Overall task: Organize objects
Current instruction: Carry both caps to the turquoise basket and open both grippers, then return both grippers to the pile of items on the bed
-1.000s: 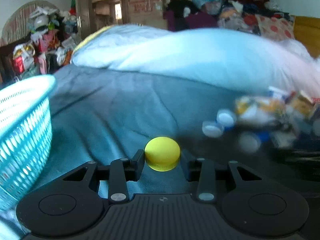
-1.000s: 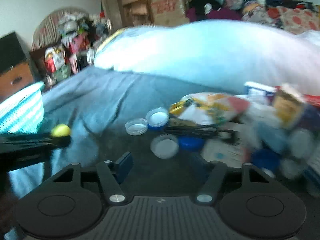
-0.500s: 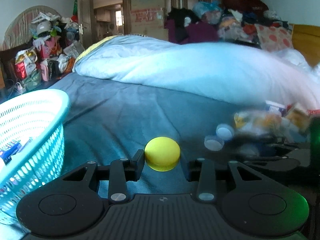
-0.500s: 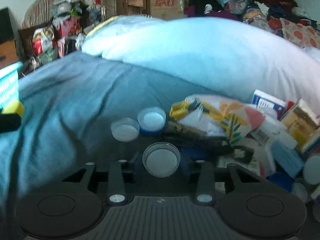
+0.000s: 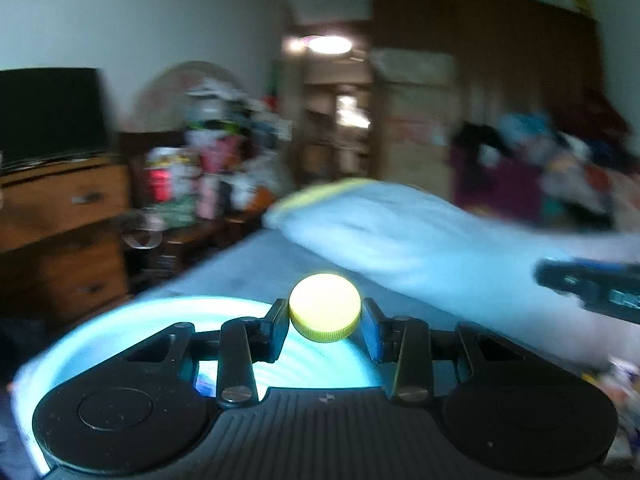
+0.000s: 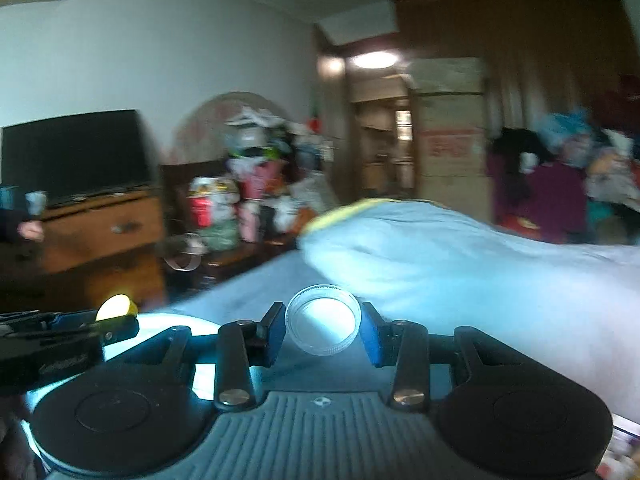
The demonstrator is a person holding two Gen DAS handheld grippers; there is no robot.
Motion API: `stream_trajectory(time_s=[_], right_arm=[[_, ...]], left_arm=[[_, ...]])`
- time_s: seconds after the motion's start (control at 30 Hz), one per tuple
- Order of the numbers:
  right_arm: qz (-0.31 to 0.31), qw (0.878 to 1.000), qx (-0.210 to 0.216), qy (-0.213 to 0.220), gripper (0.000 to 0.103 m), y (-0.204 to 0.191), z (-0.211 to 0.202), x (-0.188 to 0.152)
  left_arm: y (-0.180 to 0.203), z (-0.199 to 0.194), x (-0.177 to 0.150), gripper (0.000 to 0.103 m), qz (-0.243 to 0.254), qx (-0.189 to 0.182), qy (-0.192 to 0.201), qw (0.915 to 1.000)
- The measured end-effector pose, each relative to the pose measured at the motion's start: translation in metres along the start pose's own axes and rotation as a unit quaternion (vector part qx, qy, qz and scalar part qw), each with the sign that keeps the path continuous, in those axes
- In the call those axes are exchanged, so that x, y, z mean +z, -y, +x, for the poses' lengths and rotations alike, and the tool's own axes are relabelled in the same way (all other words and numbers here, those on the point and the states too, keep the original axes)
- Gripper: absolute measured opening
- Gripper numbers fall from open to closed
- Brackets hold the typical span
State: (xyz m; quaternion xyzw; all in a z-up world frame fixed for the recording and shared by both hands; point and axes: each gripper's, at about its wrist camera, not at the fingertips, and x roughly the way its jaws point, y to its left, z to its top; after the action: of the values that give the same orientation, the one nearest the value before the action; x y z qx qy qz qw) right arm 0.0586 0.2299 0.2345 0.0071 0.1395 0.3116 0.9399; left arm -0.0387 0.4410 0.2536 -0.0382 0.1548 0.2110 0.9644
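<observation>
Since a moment ago we've swung both grippers over the turquoise basket, left gripper pinching the yellow cap, right gripper pinching the clear lid.

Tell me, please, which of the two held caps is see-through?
The clear cap, clamped in the right gripper. The left gripper holds an opaque yellow cap over the turquoise basket.

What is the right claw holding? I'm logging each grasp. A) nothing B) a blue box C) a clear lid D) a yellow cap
C: in the right wrist view the right claw is shut on a clear lid; the yellow cap sits in the left claw.
</observation>
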Motion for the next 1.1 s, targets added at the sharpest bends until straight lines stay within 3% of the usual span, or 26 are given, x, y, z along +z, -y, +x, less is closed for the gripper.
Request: stream_trajectory(time_s=[0.1,0.2,0.4,0.6,0.67,0.73,0.77,0.97,1.03,1.1], right_arm=[[-0.004,0.999,0.043,-0.019,0.043,-0.040,0.014,0.017],[-0.012,0.996,0.078,-0.051,0.043,-0.081,0.034,0.029],[-0.013,0.982,0.121,-0.145,0.043,-0.140,0.065,0.020],[-0.010,0.977,0.124,-0.171,0.043,-0.165,0.077,-0.002],[-0.011,0.979,0.117,-0.167,0.048,-0.162,0.082,-0.010],[-0.012,0.982,0.106,-0.157,0.070,-0.160,0.077,-0.013],[-0.011,0.984,0.103,-0.147,0.072,-0.154,0.077,-0.014],[0.004,0.995,0.065,-0.080,0.081,-0.090,0.012,-0.018],[0.013,0.998,0.021,-0.062,0.094,-0.059,-0.018,-0.035],[0.025,0.997,-0.054,-0.056,0.097,-0.018,-0.052,-0.066]], left_arm=[[-0.050,0.005,0.016,0.040,-0.028,0.047,-0.023,0.9982],[-0.093,0.014,0.018,0.040,-0.051,0.071,-0.067,0.9939],[-0.145,0.029,0.002,0.040,-0.084,0.069,-0.152,0.9823],[-0.156,0.024,-0.012,0.040,-0.089,0.061,-0.165,0.9803],[-0.155,0.027,-0.015,0.047,-0.089,0.062,-0.165,0.9804],[-0.152,0.032,-0.015,0.071,-0.084,0.063,-0.160,0.9815],[-0.150,0.029,-0.015,0.074,-0.079,0.068,-0.155,0.9825],[-0.122,0.022,-0.004,0.078,-0.069,0.050,-0.132,0.9876],[-0.105,0.013,0.001,0.083,-0.065,0.036,-0.115,0.9906],[-0.082,0.004,0.004,0.085,-0.053,0.010,-0.097,0.9938]])
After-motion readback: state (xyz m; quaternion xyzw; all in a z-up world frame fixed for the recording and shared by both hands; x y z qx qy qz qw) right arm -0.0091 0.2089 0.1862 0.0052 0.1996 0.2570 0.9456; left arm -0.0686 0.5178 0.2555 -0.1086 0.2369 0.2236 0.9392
